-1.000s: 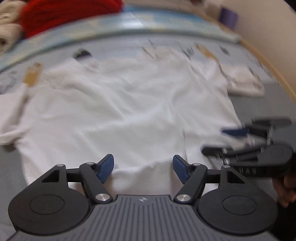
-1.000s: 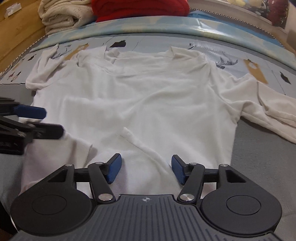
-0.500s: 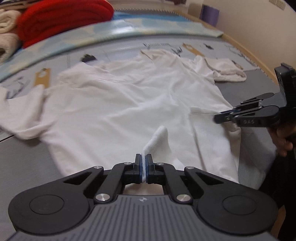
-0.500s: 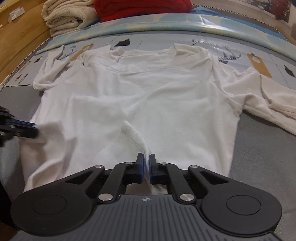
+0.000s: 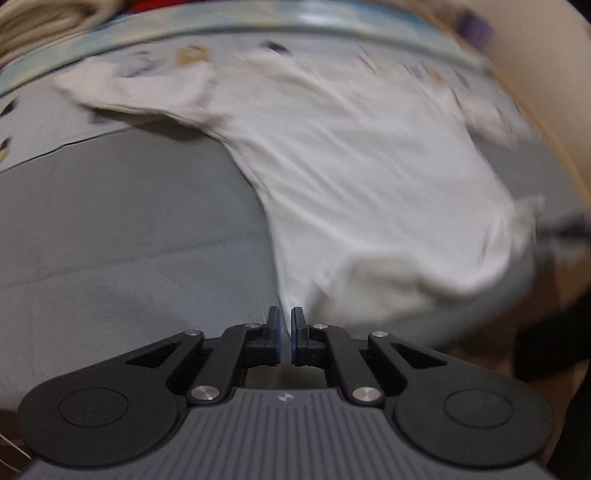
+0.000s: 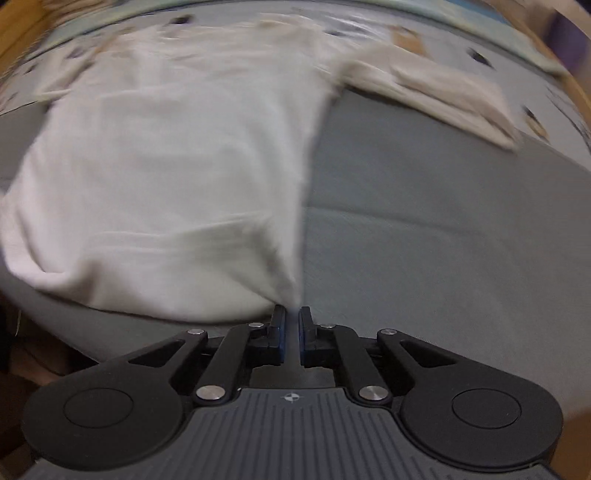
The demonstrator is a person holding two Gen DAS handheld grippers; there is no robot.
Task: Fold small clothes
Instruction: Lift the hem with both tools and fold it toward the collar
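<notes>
A white long-sleeved shirt (image 5: 362,177) lies spread on the grey surface (image 5: 122,236), blurred by motion. My left gripper (image 5: 284,317) is shut on the shirt's left hem corner, which rises taut into the jaws. In the right wrist view the shirt (image 6: 177,158) shows too. My right gripper (image 6: 291,317) is shut on its right hem corner. The hem between the two corners hangs lifted off the surface. One sleeve (image 5: 147,92) lies out to the left, the other sleeve (image 6: 450,96) out to the right.
A light blue patterned band (image 5: 258,18) runs along the far side. Folded cream knitwear (image 5: 40,26) sits at the far left. A wooden edge (image 6: 22,29) borders the surface. The grey surface (image 6: 443,229) extends to the right of the shirt.
Both grippers closed on the hem, then spread apart and pulled back toward me, lifting the hem. The shirt now stretches away from each gripper, with fast motion blur.
</notes>
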